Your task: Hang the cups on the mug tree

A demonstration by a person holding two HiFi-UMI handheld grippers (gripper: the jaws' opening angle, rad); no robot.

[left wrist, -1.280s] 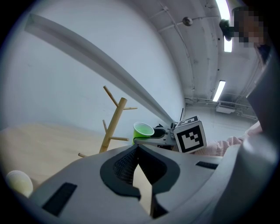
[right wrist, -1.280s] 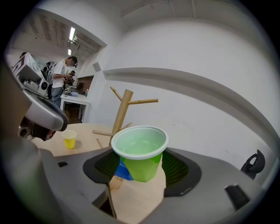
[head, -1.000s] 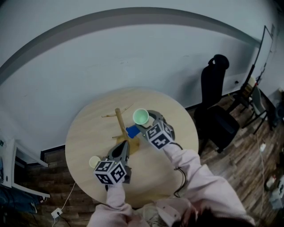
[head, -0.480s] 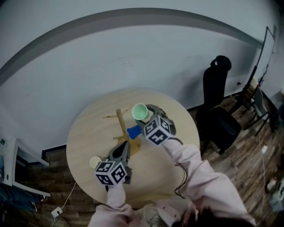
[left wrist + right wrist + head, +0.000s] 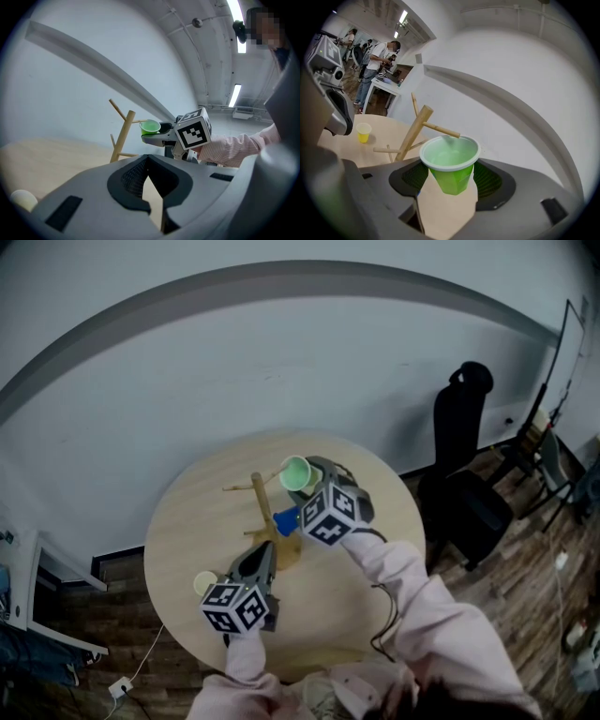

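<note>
Cup (image 5: 450,165) sits clamped between right tongs (image 5: 448,183), near mug tree (image 5: 413,133).

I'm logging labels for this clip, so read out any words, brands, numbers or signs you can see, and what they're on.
No readable text anywhere.
The left cube and right cube bear only black-and-white square markers, no letters; the green cup and yellow cup are plain.
</note>
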